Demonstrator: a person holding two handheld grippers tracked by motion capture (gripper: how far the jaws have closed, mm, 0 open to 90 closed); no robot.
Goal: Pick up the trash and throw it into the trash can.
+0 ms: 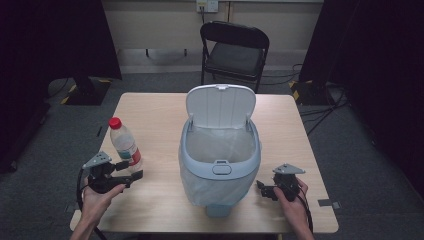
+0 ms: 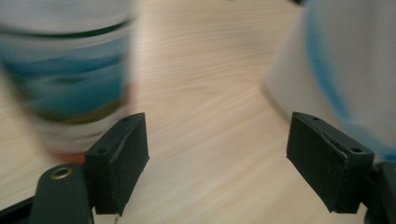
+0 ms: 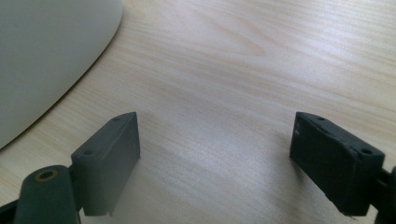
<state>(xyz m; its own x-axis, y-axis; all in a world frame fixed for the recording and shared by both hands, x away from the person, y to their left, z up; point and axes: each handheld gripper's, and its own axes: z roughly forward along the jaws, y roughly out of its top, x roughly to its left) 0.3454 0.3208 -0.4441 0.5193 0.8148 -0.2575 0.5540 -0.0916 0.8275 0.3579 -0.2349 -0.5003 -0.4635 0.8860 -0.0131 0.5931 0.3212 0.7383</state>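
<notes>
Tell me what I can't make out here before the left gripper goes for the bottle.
- Bottle label: blurred, left gripper view; too small, high view.
- Bin bottom: hidden by its own wall and liner, high view.
- Bin: cut off at the edge, right gripper view.

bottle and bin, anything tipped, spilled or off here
Nothing stands out. The bottle stands upright with its red cap on, beside the open left gripper. The bin sits upright, lid up, liner in place. No spill shows on the table.

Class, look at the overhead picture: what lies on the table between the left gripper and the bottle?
Nothing: in the high view the left gripper sits right beside the bottle, with bare table there. Its jaws stand open.
</notes>
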